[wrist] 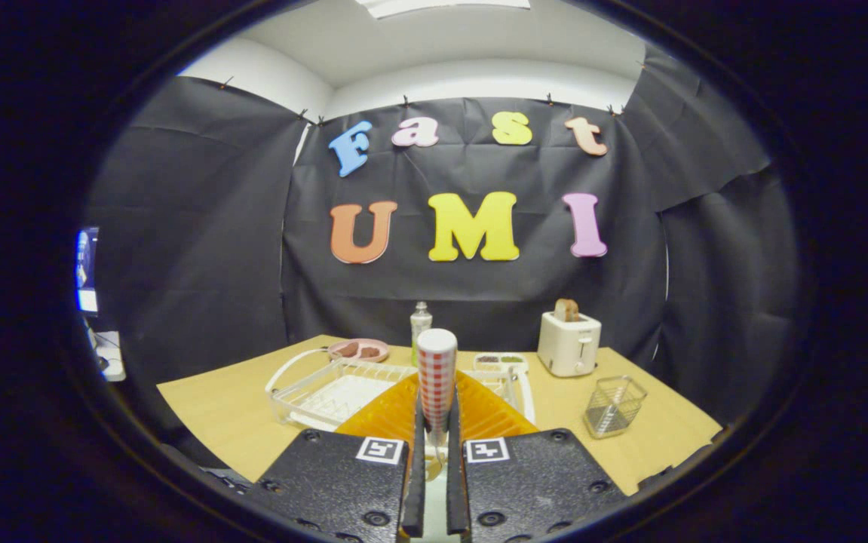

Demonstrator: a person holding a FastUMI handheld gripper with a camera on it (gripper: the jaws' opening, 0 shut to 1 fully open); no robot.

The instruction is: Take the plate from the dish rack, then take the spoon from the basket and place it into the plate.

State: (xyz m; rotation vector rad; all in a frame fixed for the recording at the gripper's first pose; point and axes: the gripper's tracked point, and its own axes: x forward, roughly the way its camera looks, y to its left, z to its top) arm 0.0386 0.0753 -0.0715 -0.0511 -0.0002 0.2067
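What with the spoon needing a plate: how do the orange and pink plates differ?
The orange plate lies just under the gripper, whose fingers clamp the checked spoon; the pink plate sits beyond, behind the dish rack. The orange plate looks bare; the pink plate holds brown food. Both lie flat.

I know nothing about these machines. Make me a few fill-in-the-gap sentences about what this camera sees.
1. The tool has both fingers closed on the red-and-white checked handle of a ___.
2. Just beneath the fingers, in front of the dish rack, lies a plate coloured ___.
3. Beyond the wire basket, a slice of bread sticks up from a white ___.

Missing words: spoon; orange; toaster.
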